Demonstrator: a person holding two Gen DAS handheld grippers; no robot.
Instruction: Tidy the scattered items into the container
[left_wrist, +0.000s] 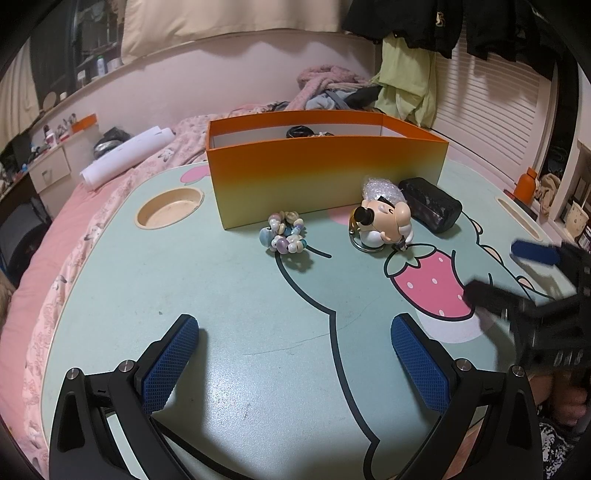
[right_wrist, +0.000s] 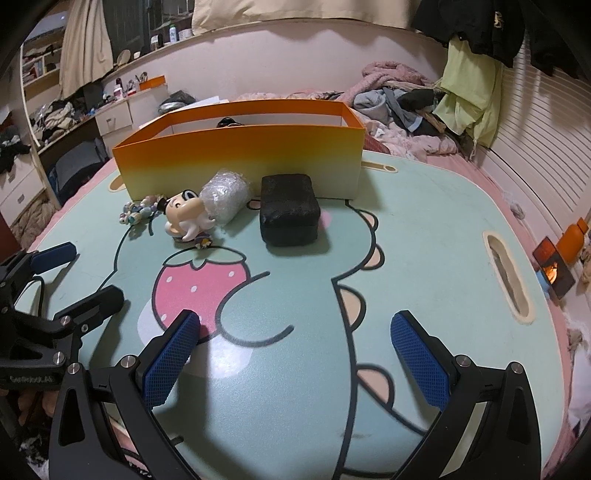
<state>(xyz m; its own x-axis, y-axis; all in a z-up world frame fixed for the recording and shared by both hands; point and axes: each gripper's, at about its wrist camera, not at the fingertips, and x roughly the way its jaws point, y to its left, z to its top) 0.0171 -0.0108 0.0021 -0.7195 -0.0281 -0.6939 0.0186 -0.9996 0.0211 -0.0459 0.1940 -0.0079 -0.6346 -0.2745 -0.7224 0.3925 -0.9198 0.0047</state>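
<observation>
Fingers of both grippers are spread wide with nothing between them; the left gripper (left_wrist: 295, 354) hangs low over the near part of the lap table (left_wrist: 221, 387), and the right gripper (right_wrist: 295, 354) does the same over the printed dinosaur, its pads (right_wrist: 421, 362) well short of any item. In the left wrist view the right gripper shows at the far right edge, blurred, so it is probably in motion.

4 items lie loose in front of the orange box (left_wrist: 325, 173): a bead bracelet (left_wrist: 284, 236) near the box's front wall, a cartoon figure keychain (left_wrist: 380, 225) beside it, a bubble-wrapped bundle (right_wrist: 223, 199) just behind the figure, and a black case (right_wrist: 290, 214) close to the box's right end. Something dark already sits inside the box; I cannot tell what.

My judgement: this is the approach step before a pick, with 4 items yet to go in. The black case lies straight ahead of the right gripper, so it looks the likely target; the next move calls for reaching forward, straddling the case across its shorter side, closing firmly, then lifting clear of the front wall before releasing inside. The bracelet suits the left gripper.
</observation>
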